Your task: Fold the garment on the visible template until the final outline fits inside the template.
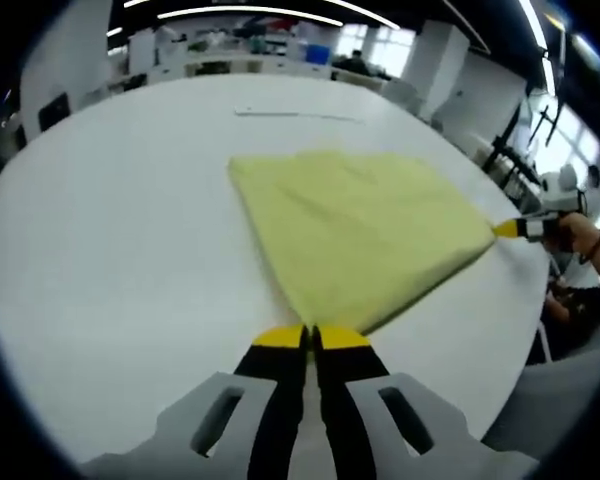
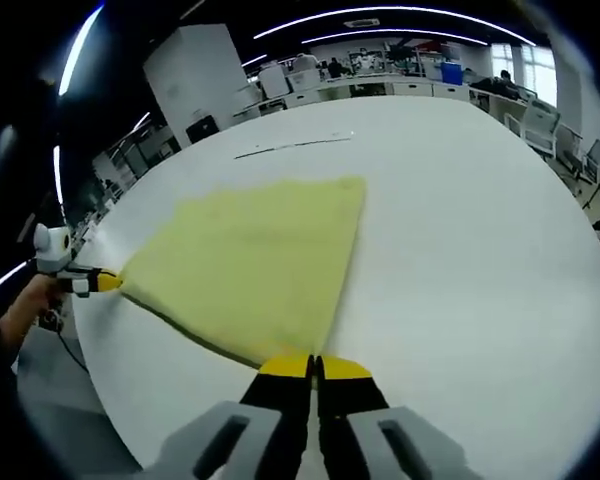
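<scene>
Two grippers hold one yellow garment (image 1: 355, 235) on a big white counter (image 1: 110, 260). The garment lies flat and spread out, near the edge of the counter where the person stands.

In the left gripper view, the left gripper (image 1: 312, 338) has its yellow-tipped fingers (image 1: 278, 337) pressed together on the near corner of the garment. From there the cloth fans out wide and away. Its long side runs from that near corner toward the far left corner. Another corner points off to the right, where the right gripper (image 1: 508, 228) pinches it. A hand (image 1: 578, 232) holds that gripper at the counter's edge.

In the right gripper view, the right gripper (image 2: 315, 368) has its fingers (image 2: 346, 369) closed on the near corner of the garment (image 2: 255, 265). The cloth spreads up and away from it. One corner stretches out to the left, where the left gripper (image 2: 108, 282) grips it. A hand (image 2: 35, 300) holds that gripper.

A thin dark line (image 2: 292, 145) lies on the counter (image 2: 460, 220) past the garment, well apart from it. Desks and chairs stand far behind.
</scene>
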The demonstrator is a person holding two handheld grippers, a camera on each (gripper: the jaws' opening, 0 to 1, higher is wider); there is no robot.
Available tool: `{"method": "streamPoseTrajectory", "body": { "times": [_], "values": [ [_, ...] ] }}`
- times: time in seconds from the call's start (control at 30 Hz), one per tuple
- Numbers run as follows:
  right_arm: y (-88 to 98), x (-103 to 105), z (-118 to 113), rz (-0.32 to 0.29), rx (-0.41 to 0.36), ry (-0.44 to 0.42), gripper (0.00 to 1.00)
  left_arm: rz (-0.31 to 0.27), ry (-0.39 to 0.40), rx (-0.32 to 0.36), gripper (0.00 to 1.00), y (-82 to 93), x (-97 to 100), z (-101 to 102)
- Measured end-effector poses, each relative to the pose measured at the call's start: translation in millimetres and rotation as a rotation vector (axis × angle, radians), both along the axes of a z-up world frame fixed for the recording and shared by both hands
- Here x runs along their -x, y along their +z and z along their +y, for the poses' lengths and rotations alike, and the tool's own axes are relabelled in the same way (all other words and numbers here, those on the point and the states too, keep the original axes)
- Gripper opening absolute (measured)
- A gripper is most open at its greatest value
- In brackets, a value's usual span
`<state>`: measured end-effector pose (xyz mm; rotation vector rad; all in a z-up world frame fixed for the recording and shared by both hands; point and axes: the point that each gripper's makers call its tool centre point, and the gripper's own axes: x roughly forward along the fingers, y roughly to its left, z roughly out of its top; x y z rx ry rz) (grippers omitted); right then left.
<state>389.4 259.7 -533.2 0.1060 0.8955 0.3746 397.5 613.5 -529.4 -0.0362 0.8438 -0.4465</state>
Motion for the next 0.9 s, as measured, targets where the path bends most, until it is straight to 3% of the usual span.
{"method": "streamPoseTrajectory", "body": {
  "times": [0.2, 0.33, 0.47, 0.67, 0.9],
  "values": [
    [-0.9, -2, -6, -0.01, 0.035, -0.001, 0.05, -0.006, 0.024, 0.007, 0.08, 0.2, 0.3, 5],
    [4.8, -3, -11, -0.024, 0.037, -0.02, 0.24, -0.008, 0.057, -0.004, 0.22, 1.9, -0.6, 12],
    [11.4, -2, -7, -0.041, 0.059, 0.015, 0.38, -0.034, 0.073, 0.002, 0.32, 11.7, -3.3, 18],
    [33.9, 0, 5, -0.076, 0.066, 0.074, 0.62, -0.099, 0.06, 0.008, 0.5, 39.4, -4.4, 17],
    [67.1, 5, 23, -0.129, 0.049, 0.133, 0.73, -0.142, 0.03, 0.017, 0.68, 59.8, 3.4, 13]
  ]
}}
